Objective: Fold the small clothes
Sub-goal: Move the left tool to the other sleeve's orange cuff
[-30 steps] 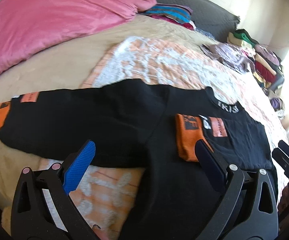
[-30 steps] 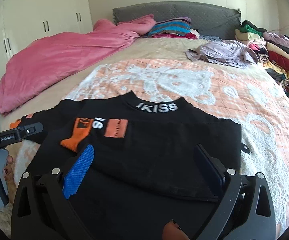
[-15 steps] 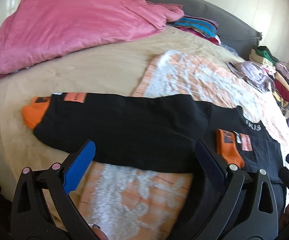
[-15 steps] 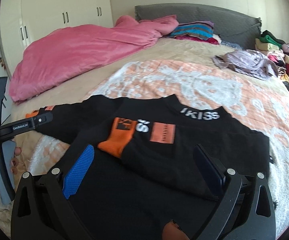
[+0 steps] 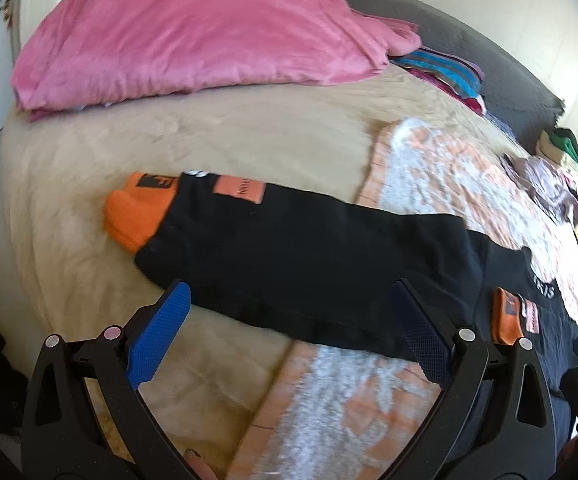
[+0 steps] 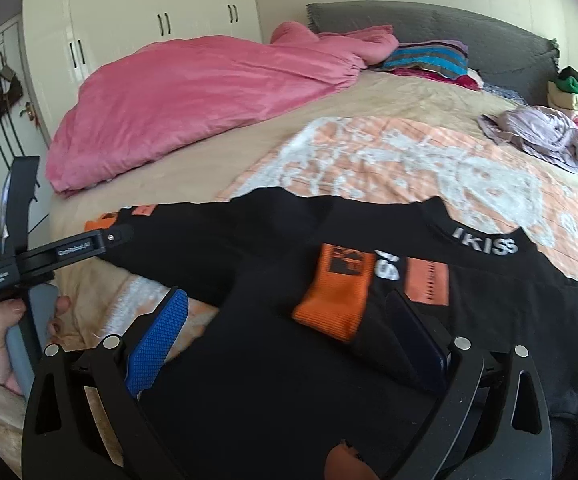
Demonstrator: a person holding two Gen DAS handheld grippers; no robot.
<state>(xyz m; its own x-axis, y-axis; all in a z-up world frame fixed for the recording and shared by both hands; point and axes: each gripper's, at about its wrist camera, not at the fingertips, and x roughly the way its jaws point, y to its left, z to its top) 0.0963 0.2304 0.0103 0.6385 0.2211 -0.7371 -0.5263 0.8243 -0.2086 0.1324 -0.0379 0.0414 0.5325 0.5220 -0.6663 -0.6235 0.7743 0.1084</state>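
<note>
Bedroom w/ a big bed [image 5: 249, 140] as the work surface — beige cover, plus an orange-and-white quilt [image 6: 389, 160] w/ a worn, fuzzy look. Pink duvet [image 5: 193, 36] heaped at the far side, loose piles of clothes along the right edge by the grey headboard [image 6: 469, 32].

Task item: black long-sleeve top [image 6: 269, 380], lying flat on the bed, partly on the quilt. White lettering on the neckband [image 6: 485, 246]. One sleeve is already folded across the chest, its orange cuff [image 6: 333, 308] resting on the black body. Other sleeve [image 5: 309, 256] is stretched straight out to the left over the beige cover, ending in a matching orange cuff [image 5: 137, 210].

Left gripper [image 5: 293, 332] hovers just above the outstretched sleeve, jaws wide apart, nothing between them. Right gripper [image 6: 289, 332] same deal — jaws spread, empty, poised over the shirt body near the folded cuff. A hand [image 6: 5, 344] shows in the right wrist view, wrapped round the left tool's handle.

Step in hand, I'd say: second sleeve fold. Next move prob calls for the left gripper to drop onto that sleeve nearer the cuff end, pinch the fabric, and carry it over the body to match the first.

Fabric looks soft, matte knit — limp, will drape and sag. Cuffs ribbed, thicker; orange rectangular patches [image 5: 241, 190] on the sleeves. Thin layer, so risk of pinching the bed cover too.
</note>
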